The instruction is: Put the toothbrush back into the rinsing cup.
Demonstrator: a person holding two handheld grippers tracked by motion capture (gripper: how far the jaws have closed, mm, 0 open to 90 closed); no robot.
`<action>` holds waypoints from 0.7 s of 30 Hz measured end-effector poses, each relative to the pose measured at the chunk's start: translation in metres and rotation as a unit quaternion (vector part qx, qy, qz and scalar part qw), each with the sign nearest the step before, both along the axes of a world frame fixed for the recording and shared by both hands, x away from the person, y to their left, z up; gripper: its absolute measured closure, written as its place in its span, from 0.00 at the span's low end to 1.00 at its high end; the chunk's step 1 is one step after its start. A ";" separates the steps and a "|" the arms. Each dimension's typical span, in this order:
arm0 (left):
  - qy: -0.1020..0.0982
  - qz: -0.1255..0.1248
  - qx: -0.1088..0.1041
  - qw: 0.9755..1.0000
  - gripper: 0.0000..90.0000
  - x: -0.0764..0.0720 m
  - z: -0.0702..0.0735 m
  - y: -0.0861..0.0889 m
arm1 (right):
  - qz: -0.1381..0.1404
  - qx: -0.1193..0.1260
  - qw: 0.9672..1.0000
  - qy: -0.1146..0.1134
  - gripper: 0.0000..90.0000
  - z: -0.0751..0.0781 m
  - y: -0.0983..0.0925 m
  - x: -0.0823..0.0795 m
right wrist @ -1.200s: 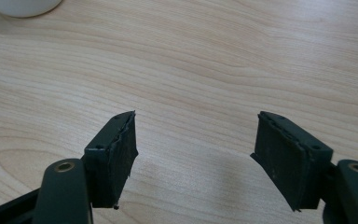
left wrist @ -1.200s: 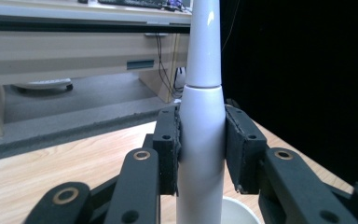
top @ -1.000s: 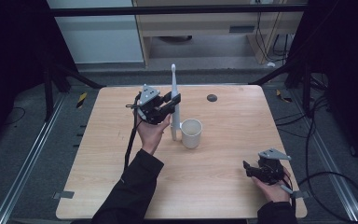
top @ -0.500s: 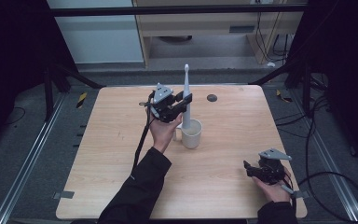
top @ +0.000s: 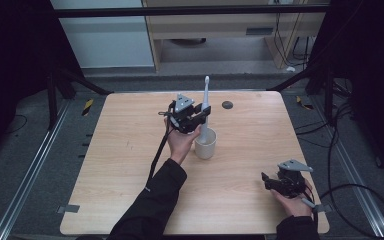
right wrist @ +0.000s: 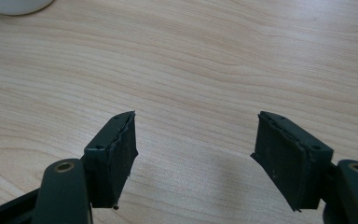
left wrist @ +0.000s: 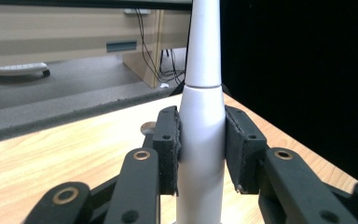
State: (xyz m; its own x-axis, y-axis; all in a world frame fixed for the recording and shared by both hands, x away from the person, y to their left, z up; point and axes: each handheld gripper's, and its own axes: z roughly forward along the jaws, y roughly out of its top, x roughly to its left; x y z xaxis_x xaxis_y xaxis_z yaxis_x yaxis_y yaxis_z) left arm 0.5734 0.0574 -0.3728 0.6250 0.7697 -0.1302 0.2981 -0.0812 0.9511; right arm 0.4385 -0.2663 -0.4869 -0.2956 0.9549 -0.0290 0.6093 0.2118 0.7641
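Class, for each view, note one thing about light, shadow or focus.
High view: table lit, surroundings dark. Left gripper view: toothbrush sharp, background soft, right side black. Right gripper view: soft jaw shadows on the wood, cup cropped at the top edge.

Your black left gripper [top: 196, 117] holds a white electric toothbrush [top: 205, 107] above a cream cup [top: 205, 145]. The counter [top: 130, 150] shows pale wood grain; your sleeve [top: 150, 210] is black.

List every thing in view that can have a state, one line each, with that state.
electric toothbrush: upright, head up, lower end inside the cup.
left gripper: shut on the electric toothbrush's handle.
cup: upright on the table, beside the left hand.
right gripper: open, nothing between its jaws, low over the table.
small dark disc: lying flat on the table.
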 end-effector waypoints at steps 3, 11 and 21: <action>0.007 -0.001 0.007 1.000 0.74 0.000 -0.006 -0.001 | 0.001 -0.001 1.000 0.000 0.33 0.000 0.000 0.000; 0.019 -0.005 0.020 1.000 0.74 -0.001 -0.018 -0.004 | 0.000 -0.001 1.000 0.004 0.33 -0.001 0.000 0.000; 0.035 -0.009 0.037 0.999 0.74 -0.002 -0.033 -0.005 | 0.002 -0.006 1.000 0.006 0.33 -0.002 0.000 0.001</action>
